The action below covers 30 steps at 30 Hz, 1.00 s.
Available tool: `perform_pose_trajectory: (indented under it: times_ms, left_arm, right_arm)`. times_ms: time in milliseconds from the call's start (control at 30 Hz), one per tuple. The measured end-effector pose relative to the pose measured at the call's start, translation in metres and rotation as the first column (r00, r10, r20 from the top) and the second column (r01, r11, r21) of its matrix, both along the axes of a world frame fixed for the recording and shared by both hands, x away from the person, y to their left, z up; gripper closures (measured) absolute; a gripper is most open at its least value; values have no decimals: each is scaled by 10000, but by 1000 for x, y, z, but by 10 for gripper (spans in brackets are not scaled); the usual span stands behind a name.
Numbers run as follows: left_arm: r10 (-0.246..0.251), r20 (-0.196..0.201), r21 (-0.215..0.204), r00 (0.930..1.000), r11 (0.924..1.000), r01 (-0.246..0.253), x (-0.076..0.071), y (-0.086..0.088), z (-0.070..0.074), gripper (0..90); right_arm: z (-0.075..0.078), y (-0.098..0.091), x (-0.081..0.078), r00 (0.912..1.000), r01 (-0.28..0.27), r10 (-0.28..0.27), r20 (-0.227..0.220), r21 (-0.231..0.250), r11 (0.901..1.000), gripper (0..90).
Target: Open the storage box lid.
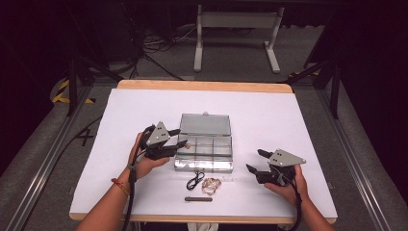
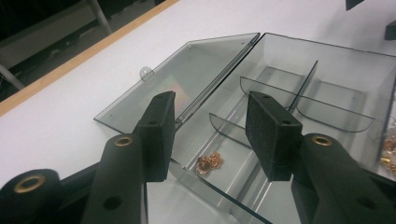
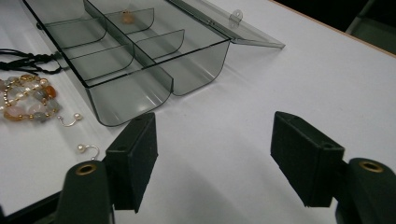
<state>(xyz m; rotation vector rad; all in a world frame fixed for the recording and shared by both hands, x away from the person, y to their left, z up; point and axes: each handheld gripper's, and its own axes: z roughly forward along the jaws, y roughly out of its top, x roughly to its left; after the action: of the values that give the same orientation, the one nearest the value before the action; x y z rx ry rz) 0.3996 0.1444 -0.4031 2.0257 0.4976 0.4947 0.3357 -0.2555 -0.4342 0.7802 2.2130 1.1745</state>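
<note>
A clear plastic organiser box (image 1: pixel 204 164) lies open mid-table, its lid (image 1: pixel 206 124) flat behind it. In the left gripper view a small gold piece of jewellery (image 2: pixel 210 162) rests in a near compartment of the box (image 2: pixel 306 81), below my left gripper (image 2: pixel 210 105), whose jaws stand apart with nothing between them. From above, the left gripper (image 1: pixel 178 137) hovers at the box's left end. My right gripper (image 1: pixel 254 161) is open over bare table right of the box. Its own view has the right gripper (image 3: pixel 215 135) short of the box (image 3: pixel 126 100), with the gold piece (image 3: pixel 127 17) far inside.
In front of the box lie a beaded bracelet (image 3: pixel 28 100), a black cord (image 3: pixel 28 60) and two pearl earrings (image 3: pixel 88 149). A dark narrow bar (image 1: pixel 198 198) lies near the table's front edge. A white sheet (image 1: pixel 269 110) covers the table.
</note>
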Motion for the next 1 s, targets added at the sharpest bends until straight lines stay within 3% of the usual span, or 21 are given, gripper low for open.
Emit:
perform_pose_trajectory:
  times_ms: [233, 433, 700, 1000]
  left_arm:
    - [-331, 427, 178, 9985, 9993, 323, -18, -1, 7, 452]
    - [-418, 689, 344, 9967, 9986, 395, -35, 10, 7, 392]
    - [-120, 545, 406, 9984, 9991, 98, -49, 33, 1, 302]
    - [-268, -289, 491, 9992, 9984, 282, -65, 45, -19, 232]
  right_arm:
    - [-1, 1, -1, 9993, -297, 301, -214, 183, 9994, 386]
    - [0, 3, -1, 9985, -376, 381, -400, 144, 9992, 386]
    - [-1, 9, -2, 9943, -711, 723, -780, 179, 9973, 402]
    - [2, 22, -9, 9844, -1466, 1459, -982, 4, 9892, 455]
